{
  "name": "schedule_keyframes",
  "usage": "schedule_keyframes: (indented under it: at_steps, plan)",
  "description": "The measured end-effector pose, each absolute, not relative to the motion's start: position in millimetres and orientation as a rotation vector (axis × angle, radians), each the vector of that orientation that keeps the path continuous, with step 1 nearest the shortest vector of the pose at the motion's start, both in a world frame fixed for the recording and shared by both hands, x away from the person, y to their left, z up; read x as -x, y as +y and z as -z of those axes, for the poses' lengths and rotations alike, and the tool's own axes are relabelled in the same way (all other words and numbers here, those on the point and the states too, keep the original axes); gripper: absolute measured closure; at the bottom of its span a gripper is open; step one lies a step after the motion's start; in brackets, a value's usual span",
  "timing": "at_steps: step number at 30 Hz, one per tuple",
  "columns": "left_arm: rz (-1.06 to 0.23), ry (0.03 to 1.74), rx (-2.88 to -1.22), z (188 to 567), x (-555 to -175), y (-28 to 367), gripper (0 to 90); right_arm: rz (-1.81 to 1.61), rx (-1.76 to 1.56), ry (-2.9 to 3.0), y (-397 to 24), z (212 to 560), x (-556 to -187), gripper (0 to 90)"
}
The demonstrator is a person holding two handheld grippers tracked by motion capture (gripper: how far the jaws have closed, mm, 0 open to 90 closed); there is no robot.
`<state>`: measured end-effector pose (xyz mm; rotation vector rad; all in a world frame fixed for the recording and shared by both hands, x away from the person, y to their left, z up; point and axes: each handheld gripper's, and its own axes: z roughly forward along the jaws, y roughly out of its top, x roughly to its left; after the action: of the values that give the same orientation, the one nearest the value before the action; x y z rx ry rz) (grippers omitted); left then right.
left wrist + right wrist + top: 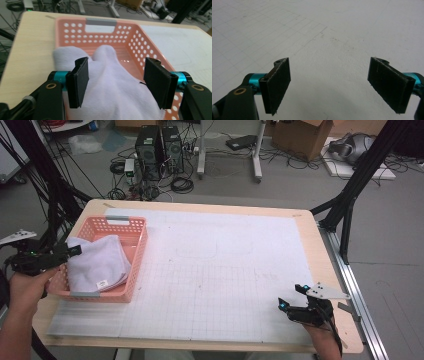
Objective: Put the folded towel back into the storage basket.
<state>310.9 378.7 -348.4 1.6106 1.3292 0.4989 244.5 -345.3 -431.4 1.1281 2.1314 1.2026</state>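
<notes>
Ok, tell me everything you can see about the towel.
The towel is white, soft-looking cloth, loosely folded, with a small tag near its front edge. It lies in the pink basket at the table's left, covering most of the floor and bulging over the near-left rim. The left gripper stands open astride its raised fold; whether the pads brush the cloth is hard to tell.

I see even, soft overhead light with no hard shadows. My high view is a bit soft and grainy. The white cloth (110,95) nearly washes out up close, and a faint glare sits on the basket (150,47) floor.
</notes>
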Motion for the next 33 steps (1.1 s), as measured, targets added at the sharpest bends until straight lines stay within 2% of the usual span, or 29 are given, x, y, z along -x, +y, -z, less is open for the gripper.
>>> schedule_keyframes:
  at_steps: [8, 18, 25, 33]
  plan:
    - [-0.408, 1.458, -1.771, 372, -341, 348, 37.4, -1.204, -1.124, 2.141, -342, 431, -245, 17.5]
    - [-0.451, 1.598, -1.980, 379, -363, 327, 38.0, -1.206, -1.129, 2.138, -344, 431, -245, 17.5]
    - [-0.499, 1.662, -2.203, 393, -377, 308, 36.3, -1.204, -1.127, 2.135, -345, 432, -245, 17.5]
    - [-0.437, 1.660, -2.213, 398, -382, 309, 37.4, -1.205, -1.134, 2.139, -345, 432, -244, 17.4]
